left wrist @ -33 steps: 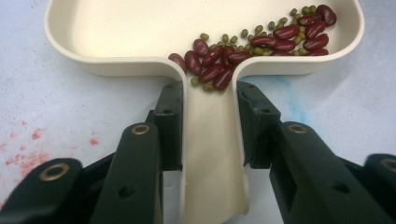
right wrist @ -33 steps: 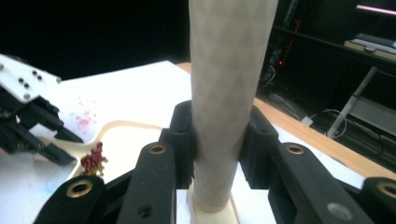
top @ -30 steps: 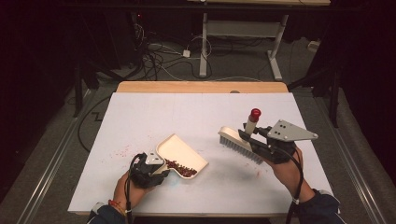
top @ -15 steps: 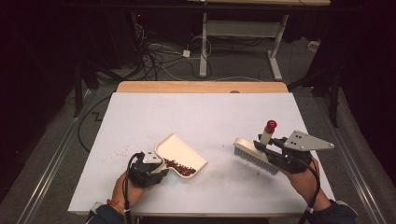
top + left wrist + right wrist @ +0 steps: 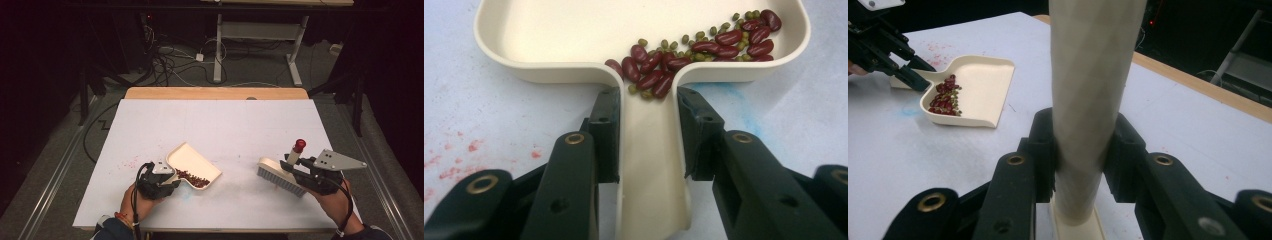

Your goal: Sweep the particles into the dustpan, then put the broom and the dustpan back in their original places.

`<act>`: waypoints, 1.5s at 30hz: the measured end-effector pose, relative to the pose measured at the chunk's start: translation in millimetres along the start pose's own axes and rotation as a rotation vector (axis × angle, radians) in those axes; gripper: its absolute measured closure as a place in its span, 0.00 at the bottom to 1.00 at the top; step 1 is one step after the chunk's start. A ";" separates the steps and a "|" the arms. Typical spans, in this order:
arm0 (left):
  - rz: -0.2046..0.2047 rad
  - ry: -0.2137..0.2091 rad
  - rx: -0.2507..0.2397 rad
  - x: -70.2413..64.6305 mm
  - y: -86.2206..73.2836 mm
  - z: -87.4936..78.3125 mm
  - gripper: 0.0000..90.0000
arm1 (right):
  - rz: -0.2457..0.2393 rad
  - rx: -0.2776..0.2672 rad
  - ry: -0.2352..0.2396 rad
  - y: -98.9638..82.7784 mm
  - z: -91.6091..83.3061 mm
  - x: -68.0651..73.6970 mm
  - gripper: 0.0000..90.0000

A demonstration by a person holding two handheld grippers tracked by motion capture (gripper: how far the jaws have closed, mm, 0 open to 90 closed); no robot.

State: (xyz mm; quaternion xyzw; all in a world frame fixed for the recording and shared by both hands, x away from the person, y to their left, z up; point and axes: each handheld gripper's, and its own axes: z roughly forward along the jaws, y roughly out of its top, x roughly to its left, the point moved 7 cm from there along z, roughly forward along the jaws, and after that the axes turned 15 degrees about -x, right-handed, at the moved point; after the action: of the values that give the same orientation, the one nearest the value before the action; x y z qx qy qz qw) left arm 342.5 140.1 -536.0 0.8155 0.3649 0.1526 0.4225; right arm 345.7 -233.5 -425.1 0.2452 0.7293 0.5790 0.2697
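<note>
Dustpan [image 5: 195,162], loaded with beans [image 5: 684,55], sits near-left on the counter [image 5: 215,120], handle clamped in the left gripper [image 5: 646,132] jaws; right gripper [image 5: 1080,145] jaws clamp the brush [image 5: 280,175] handle near-right.

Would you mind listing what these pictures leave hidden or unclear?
- Brush bristles: the right gripper view shows its handle and cuts off the base at the bottom edge.
- End of the dustpan handle: cut off by the bottom edge of the left gripper view.
- Number of beans: they overlap there, and are too small in the high view.
- Pink specks on the table: too small to identify.
</note>
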 end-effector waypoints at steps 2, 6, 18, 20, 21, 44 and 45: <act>-0.003 0.005 -0.005 0.6 0.9 0.6 0.70 | -0.001 -0.002 0.005 0.2 -1.5 1.0 0.79; -0.005 -0.001 -0.005 1.9 -0.4 1.1 0.70 | 0.002 -0.001 0.011 -0.5 -3.1 2.0 0.79; -0.007 0.014 -0.012 6.0 -0.7 -0.4 0.70 | -0.011 0.008 0.031 0.2 -1.8 6.1 0.79; -0.008 0.018 -0.013 7.0 -0.4 -0.1 0.70 | -0.011 0.009 0.035 0.2 -2.2 5.7 0.79; -0.011 0.020 -0.014 7.7 -0.4 0.5 0.70 | -0.012 0.009 0.038 0.3 -2.2 5.2 0.79; -0.070 0.137 -0.017 37.7 -5.8 0.7 0.70 | -0.006 0.016 0.053 2.9 -9.5 5.5 0.79; -0.076 0.140 -0.016 39.0 -6.3 0.4 0.70 | -0.004 0.015 0.056 4.1 -10.3 5.4 0.79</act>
State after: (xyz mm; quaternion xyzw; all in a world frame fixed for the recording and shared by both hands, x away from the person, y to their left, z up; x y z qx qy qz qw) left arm 366.7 170.6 -543.6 0.7850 0.4230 0.1959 0.4080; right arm 335.0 -236.4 -419.7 0.2294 0.7414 0.5797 0.2483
